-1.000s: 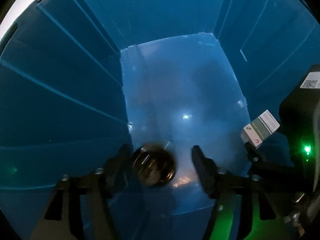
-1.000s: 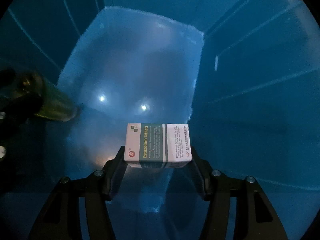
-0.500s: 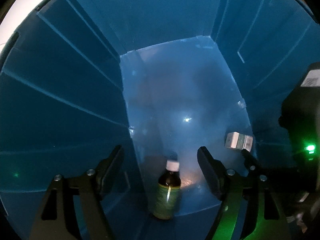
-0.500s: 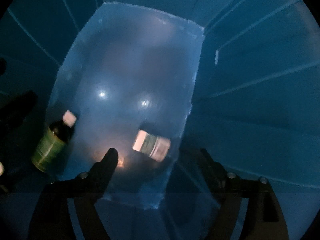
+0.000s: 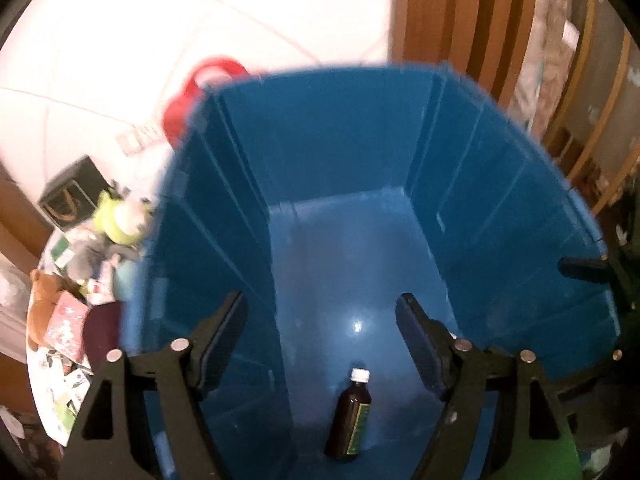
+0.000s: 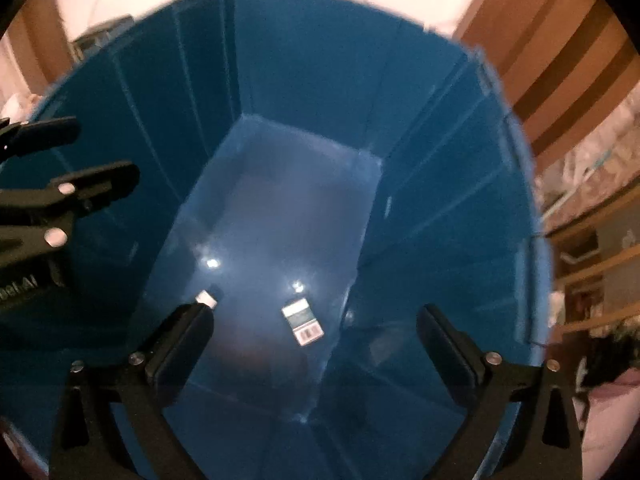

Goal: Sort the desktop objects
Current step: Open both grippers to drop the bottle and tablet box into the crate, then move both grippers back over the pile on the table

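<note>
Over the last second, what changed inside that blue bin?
Both jaws let go and are opening, empty: the brown bottle and the tablet box dropped to the floor of the blue bin. Both grippers pulled up, so the rim and room now show. The bin stayed put.

The big bin (image 5: pixel 340 152) is deep blue all over. On its floor lies a dark brown bottle (image 5: pixel 349 420) with a white cap and a green and yellow label. The small box (image 6: pixel 303 321) is white with a dark green band. Far left, a lime green plush toy (image 5: pixel 120 220) sits by a brown teddy bear (image 5: pixel 42 296).
</note>
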A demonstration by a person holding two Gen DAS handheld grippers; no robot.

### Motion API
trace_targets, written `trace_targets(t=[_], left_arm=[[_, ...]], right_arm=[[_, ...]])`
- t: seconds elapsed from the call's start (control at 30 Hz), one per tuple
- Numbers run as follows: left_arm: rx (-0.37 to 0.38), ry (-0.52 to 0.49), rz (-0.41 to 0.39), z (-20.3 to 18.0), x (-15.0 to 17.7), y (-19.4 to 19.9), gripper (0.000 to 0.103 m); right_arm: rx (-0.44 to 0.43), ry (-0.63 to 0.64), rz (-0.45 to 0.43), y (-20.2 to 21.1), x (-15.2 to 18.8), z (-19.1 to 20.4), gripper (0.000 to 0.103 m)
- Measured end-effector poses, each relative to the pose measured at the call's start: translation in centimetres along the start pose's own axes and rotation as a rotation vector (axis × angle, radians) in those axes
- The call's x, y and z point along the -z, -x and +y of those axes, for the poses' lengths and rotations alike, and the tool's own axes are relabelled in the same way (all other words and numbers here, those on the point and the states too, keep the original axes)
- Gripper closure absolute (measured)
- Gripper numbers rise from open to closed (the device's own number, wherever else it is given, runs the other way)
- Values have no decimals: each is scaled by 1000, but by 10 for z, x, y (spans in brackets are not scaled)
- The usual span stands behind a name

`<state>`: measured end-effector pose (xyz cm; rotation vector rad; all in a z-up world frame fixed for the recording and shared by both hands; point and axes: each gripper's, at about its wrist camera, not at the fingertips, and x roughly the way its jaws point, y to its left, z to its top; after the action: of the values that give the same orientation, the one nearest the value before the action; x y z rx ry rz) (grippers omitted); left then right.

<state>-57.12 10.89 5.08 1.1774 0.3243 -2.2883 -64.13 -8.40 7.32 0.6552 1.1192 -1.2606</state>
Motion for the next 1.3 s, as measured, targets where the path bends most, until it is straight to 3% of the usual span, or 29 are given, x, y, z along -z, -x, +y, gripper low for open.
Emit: trace_targets(t=[0.27,0.4,0.6,0.77,0.87,1.0,1.3], left_arm=[[-35,88,-180,57,27,88,21],[-76,115,-245,106,48,118,11],[-92,114,-260,202,88,141,11],[-126,106,-228,292,129,148,11],[-150,119,-174,343,156,138,11],[-150,161,-113,386,184,119,11],[-164,295,-45,441,248,60,11]], right_arm=[[-92,10,-169,66,5,36,0],[-109,-1,-257,99,2,71,0],[-113,-12,-367,144,-14,154,0],[-147,-53,-421,166,-27,230,0],[-179,-81,-433,165,-30,275,0],[-215,-93,-379,142,-27,332,0],[-202,-88,-272,60,-14,401,0]])
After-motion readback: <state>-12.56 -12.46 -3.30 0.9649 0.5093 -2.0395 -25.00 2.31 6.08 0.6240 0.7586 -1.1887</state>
